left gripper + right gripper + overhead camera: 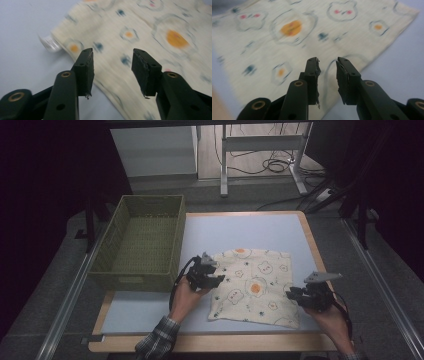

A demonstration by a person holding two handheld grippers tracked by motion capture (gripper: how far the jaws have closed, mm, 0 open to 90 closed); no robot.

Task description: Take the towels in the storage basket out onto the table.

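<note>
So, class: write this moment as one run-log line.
left gripper: open, at cloth's left edge | right gripper: open, at right edge | cloth: flat on table | basket: empty, left

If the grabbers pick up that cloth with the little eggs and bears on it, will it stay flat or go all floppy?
Probably floppy. The printed cloth lies thin and flat on the table with soft, wavy edges, so it should sag between the left gripper and the right gripper. It looks light, and a push would likely bunch it into wrinkles.
</note>
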